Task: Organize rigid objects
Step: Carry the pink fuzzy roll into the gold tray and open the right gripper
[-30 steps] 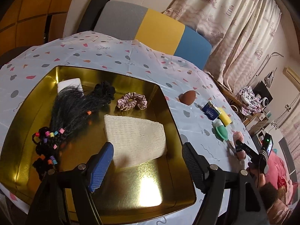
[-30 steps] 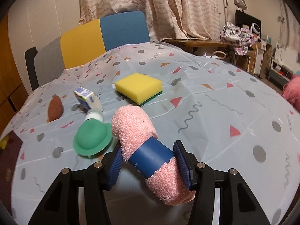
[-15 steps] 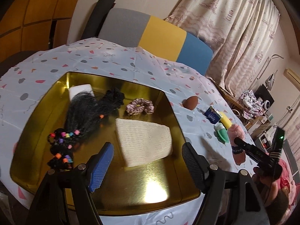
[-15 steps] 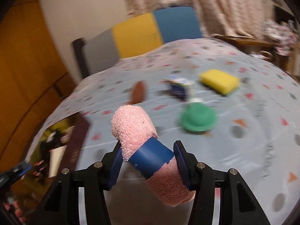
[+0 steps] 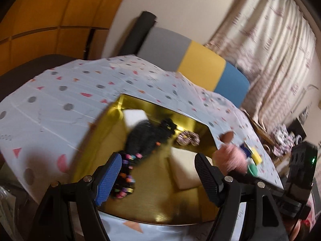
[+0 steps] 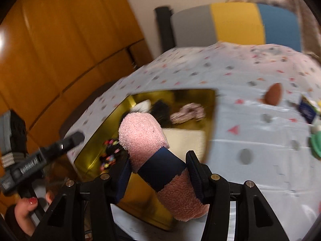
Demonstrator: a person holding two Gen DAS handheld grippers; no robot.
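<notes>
My right gripper (image 6: 158, 170) is shut on a pink fluffy roll with a navy band (image 6: 152, 152) and holds it in the air over the near right part of the gold tray (image 6: 210, 120). The roll also shows in the left wrist view (image 5: 230, 157), at the tray's right edge. My left gripper (image 5: 158, 172) is open and empty above the tray's front (image 5: 140, 206). In the tray lie a black hairpiece with coloured beads (image 5: 144, 140), a cream cloth (image 5: 184, 166), a pink scrunchie (image 5: 187, 138) and a white block (image 5: 134, 117).
On the patterned tablecloth (image 6: 250, 120) right of the tray lie a brown egg-shaped sponge (image 6: 273, 96), a blue and white carton (image 6: 307, 110), a green hat-shaped object (image 6: 316, 144) and a yellow sponge (image 5: 256, 156). A grey, yellow and blue chair back (image 6: 236, 24) stands behind the table.
My right gripper has lifted the pink roll off the cloth and swung it left, from beside the green hat to over the gold tray. My left gripper has drawn back and left.
</notes>
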